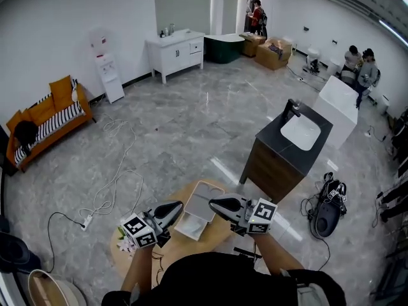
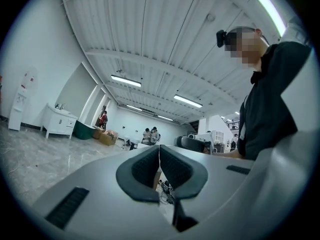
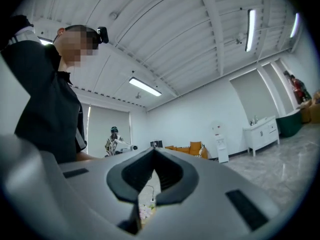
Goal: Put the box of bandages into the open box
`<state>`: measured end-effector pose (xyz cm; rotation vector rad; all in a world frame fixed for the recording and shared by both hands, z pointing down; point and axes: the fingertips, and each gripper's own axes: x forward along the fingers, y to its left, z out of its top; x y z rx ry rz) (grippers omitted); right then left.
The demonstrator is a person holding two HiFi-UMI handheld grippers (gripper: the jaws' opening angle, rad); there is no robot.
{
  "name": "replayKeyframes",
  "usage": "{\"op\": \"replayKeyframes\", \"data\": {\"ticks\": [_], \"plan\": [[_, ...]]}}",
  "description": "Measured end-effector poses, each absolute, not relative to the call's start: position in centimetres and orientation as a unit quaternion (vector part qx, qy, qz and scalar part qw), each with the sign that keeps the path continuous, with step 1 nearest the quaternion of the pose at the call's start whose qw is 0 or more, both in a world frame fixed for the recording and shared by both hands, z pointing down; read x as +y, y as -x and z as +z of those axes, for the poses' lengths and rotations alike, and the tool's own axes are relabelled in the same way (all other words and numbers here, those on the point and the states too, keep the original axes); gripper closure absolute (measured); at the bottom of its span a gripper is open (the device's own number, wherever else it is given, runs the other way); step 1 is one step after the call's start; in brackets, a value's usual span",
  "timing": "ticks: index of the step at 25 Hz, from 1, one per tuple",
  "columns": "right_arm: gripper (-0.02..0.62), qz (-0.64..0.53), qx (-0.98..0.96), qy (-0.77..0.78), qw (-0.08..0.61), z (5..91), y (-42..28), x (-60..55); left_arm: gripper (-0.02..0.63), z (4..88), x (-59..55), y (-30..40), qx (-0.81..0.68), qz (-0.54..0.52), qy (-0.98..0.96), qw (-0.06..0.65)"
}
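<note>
In the head view a white open box (image 1: 194, 218) lies on the round wooden table (image 1: 215, 231), its lid folded back. I cannot pick out the box of bandages in any view. My left gripper (image 1: 180, 204) hangs above the table just left of the open box, and my right gripper (image 1: 212, 202) hangs just right of it, the two tips facing each other. In the left gripper view the left gripper (image 2: 159, 154) is shut with nothing between its dark pads. The right gripper (image 3: 152, 156) is likewise shut and empty in its own view.
A dark-topped sink cabinet (image 1: 290, 148) stands just beyond the table to the right. A black bag (image 1: 328, 212) and cables lie on the floor to the right, and a white cable (image 1: 111, 190) on the left. Small flowers (image 1: 124, 242) sit at the table's left edge. People stand far back.
</note>
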<state>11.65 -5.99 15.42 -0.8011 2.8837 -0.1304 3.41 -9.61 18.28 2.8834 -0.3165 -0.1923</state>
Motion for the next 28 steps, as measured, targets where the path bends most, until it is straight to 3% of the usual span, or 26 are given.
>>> {"op": "replayKeyframes", "data": {"ticks": [17,28], "plan": [[0.584,-0.114,0.96,0.157,0.2,15.5,-15.9,13.5,0.588,20.2,8.2,-9.1,-0.107,-0.072,-0.976,0.174],[0.584,-0.123,0.958,0.193,0.176,18.4,-15.3,17.4,0.588,22.7,14.2,-9.8,-0.125,-0.022,-0.98,0.154]]}}
